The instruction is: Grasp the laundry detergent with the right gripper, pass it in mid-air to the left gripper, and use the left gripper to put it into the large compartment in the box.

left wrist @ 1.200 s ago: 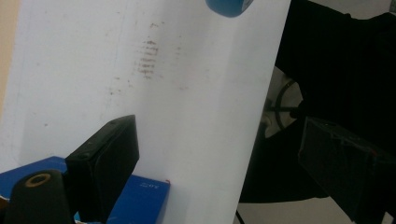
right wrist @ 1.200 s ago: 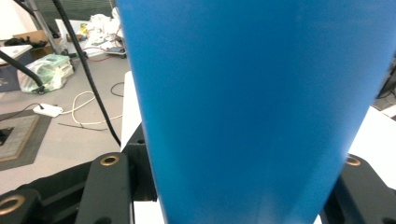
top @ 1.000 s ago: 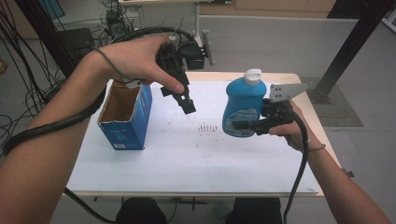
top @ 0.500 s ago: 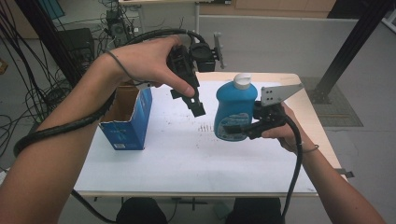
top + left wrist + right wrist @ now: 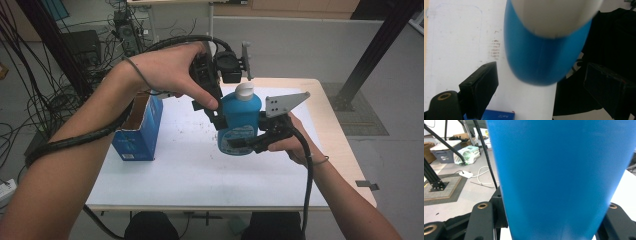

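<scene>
Bottle: a blue bottle point(image 5: 239, 124) with a white cap point(image 5: 244, 91), held upright in the air above the middle of the bench point(image 5: 165, 170), not touching it.
Right tongs: the right tongs point(image 5: 240, 145) are clenched on the lower body of the blue bottle, coming in from its right side; in the right gripper view the blue body point(image 5: 559, 177) sits between the two black jaws, pressed against both.
Right hand: the right hand point(image 5: 292, 142) holds its tool just right of the bottle, with the grey three-cornered plate point(image 5: 284, 103) standing above it.
Left tongs: the left tongs point(image 5: 215, 112) are released, jaws spread wide, pointing down at the bottle's left shoulder; in the left gripper view the cap and blue shoulder point(image 5: 541, 57) lie between the jaws without touching either.
Left hand: the left hand point(image 5: 170, 75) grips its tool high, above and left of the bottle.
Box: an open blue carton point(image 5: 140, 127) stands on the left part of the bench, well apart from the bottle.
Bench surface: white, with a small patch of dark specks point(image 5: 495, 48) near the middle.
</scene>
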`<state>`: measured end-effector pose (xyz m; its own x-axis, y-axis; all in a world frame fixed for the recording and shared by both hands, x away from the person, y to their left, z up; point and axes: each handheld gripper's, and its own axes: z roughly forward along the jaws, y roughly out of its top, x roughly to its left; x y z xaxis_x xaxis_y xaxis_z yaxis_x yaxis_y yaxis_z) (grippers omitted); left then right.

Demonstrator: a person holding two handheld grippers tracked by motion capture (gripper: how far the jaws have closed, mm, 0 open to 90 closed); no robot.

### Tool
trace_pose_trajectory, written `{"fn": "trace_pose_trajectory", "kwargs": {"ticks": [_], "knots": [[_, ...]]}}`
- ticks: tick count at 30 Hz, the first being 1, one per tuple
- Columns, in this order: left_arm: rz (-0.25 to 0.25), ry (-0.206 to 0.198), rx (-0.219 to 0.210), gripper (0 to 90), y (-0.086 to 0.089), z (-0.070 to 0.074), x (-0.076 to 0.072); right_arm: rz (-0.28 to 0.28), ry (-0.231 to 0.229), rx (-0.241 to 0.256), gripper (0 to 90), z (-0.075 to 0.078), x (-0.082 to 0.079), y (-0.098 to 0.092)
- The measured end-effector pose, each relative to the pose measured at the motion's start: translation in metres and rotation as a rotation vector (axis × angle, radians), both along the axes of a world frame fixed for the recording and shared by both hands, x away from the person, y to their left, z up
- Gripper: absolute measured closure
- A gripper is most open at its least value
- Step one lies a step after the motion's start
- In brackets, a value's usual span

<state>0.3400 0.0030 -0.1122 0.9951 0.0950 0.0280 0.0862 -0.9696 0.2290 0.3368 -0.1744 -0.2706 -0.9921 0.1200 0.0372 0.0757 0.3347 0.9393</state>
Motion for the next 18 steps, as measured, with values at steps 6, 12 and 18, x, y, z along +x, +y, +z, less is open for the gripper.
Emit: {"fn": "trace_pose_trajectory", "kwargs": {"ticks": [6,12,18], "knots": [[-0.014,0.006,-0.01,12.5,-0.005,-0.003,-0.001,0.015,-0.002,-0.009,42.2,0.0,-0.001,0.01],[-0.021,0.006,-0.011,12.5,-0.01,-0.004,-0.002,0.03,-0.001,-0.015,42.2,-0.002,-0.002,0.018],[-0.029,0.005,-0.011,12.5,-0.013,-0.005,-0.003,0.034,0.002,-0.02,42.2,-0.006,-0.003,0.025]]}}
